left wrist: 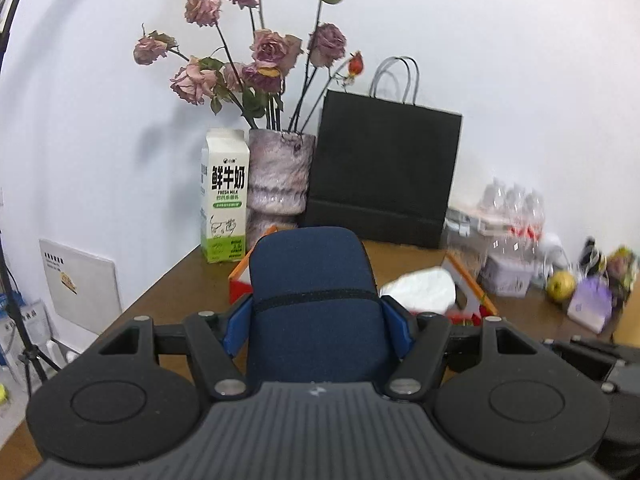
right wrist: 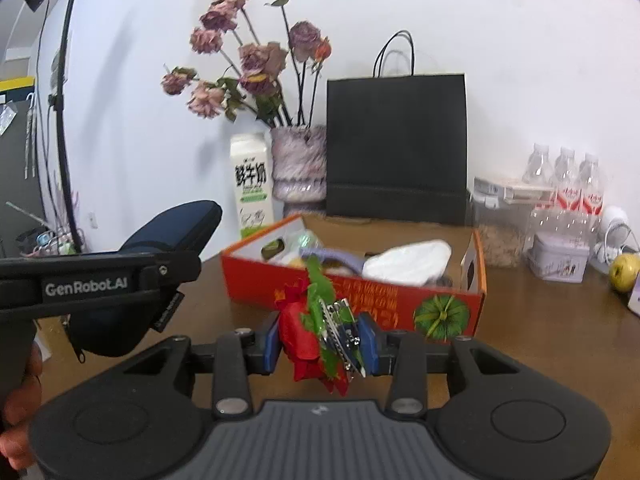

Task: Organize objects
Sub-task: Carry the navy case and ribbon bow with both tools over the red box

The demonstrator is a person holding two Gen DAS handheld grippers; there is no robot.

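My left gripper (left wrist: 316, 324) is shut on a dark blue zippered case (left wrist: 312, 292), lifted above the brown table (left wrist: 168, 292); the case rises between the blue pads and hides much of what lies ahead. From the right wrist view the same blue case (right wrist: 160, 248) and the left gripper (right wrist: 100, 280) hang at the left. My right gripper (right wrist: 322, 344) is shut on a red artificial flower with green leaves and a shiny metal clip (right wrist: 316, 332). Just beyond stands an open orange box (right wrist: 360, 296) that holds a white crumpled bag (right wrist: 408, 262) and several small items.
Along the wall stand a milk carton (left wrist: 223, 196), a vase of dried roses (left wrist: 278, 176) and a black paper bag (left wrist: 384, 172). To the right are water bottles (right wrist: 568, 184), a clear container (right wrist: 500, 220), a lilac tin (right wrist: 558, 258) and a yellow-green apple (right wrist: 624, 266). A light stand (right wrist: 64, 120) is at far left.
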